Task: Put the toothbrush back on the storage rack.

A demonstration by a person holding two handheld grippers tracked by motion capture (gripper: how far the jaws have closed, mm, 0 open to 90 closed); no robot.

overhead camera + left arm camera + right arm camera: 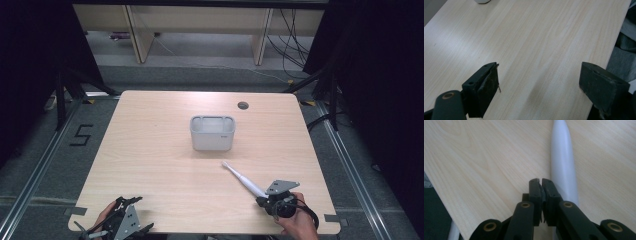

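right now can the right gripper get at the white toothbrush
Probably yes. The right gripper sits at the handle end of the white toothbrush, with bare table around it. Its jaws are shut beside the handle, so they would need to open first.

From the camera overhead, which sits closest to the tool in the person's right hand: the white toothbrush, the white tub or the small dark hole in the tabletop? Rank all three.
Measured from the right tool in the high view:
1. White toothbrush: right beside it, handle end at the shut jaws, head pointing up-left.
2. White tub: mid-table, beyond the brush head.
3. Dark hole: near the table's far edge, behind the tub.
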